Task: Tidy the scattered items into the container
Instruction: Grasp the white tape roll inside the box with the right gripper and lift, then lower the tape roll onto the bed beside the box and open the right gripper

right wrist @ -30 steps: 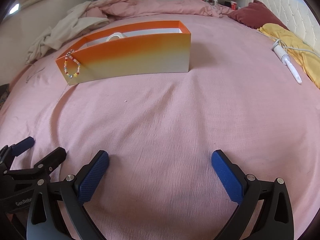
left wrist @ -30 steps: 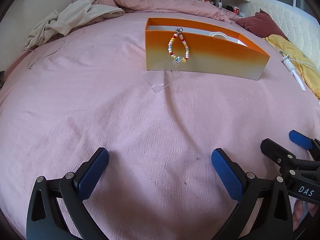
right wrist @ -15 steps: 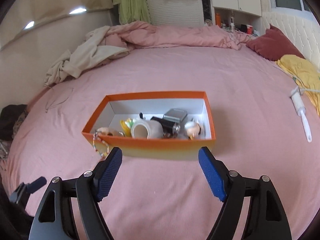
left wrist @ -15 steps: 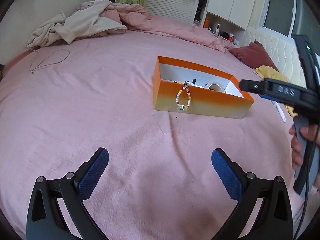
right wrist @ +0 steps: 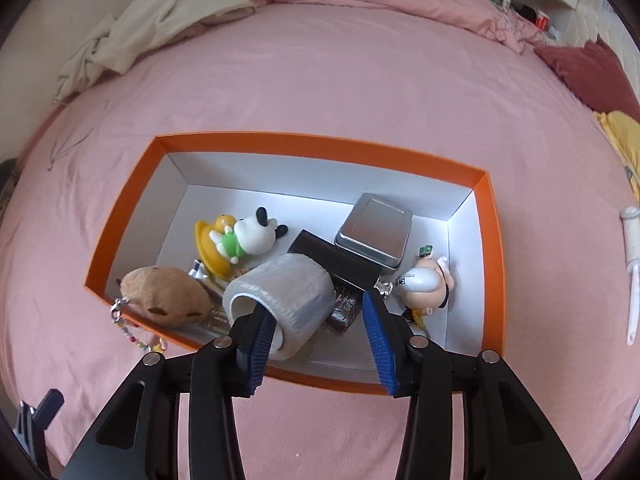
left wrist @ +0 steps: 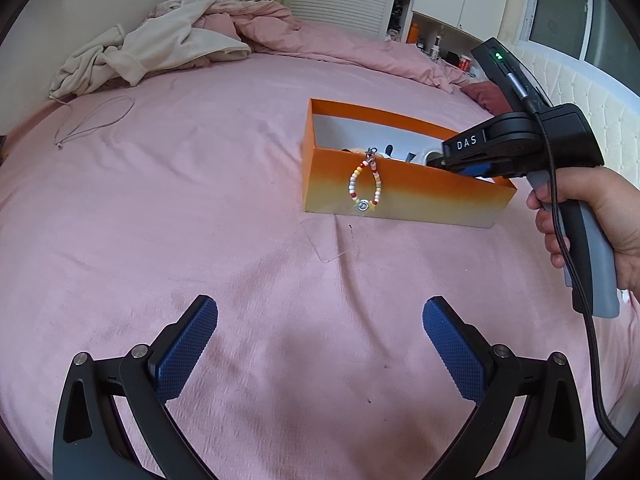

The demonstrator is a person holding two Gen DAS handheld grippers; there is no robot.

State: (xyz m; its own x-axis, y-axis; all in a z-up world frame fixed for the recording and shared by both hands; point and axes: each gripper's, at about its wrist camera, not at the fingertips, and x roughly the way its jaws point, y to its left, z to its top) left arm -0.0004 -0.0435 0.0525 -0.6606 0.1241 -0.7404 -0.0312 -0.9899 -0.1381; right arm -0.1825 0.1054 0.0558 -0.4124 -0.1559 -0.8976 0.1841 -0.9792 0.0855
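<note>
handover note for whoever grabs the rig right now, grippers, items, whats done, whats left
Left gripper: open, empty, low over the pink bed.
Right gripper: open, over the orange box, one finger in the tape roll.
In the box: plush, dog figure, tin, doll.
Left: bead strap hanging outside the box wall; clear plastic piece on the bed.

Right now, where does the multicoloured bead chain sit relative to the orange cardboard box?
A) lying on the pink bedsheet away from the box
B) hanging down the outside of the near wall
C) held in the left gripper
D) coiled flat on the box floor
B: the multicoloured bead chain dangles down the outer face of the orange cardboard box, clipped at the rim; the left gripper is open and holds nothing.
</note>
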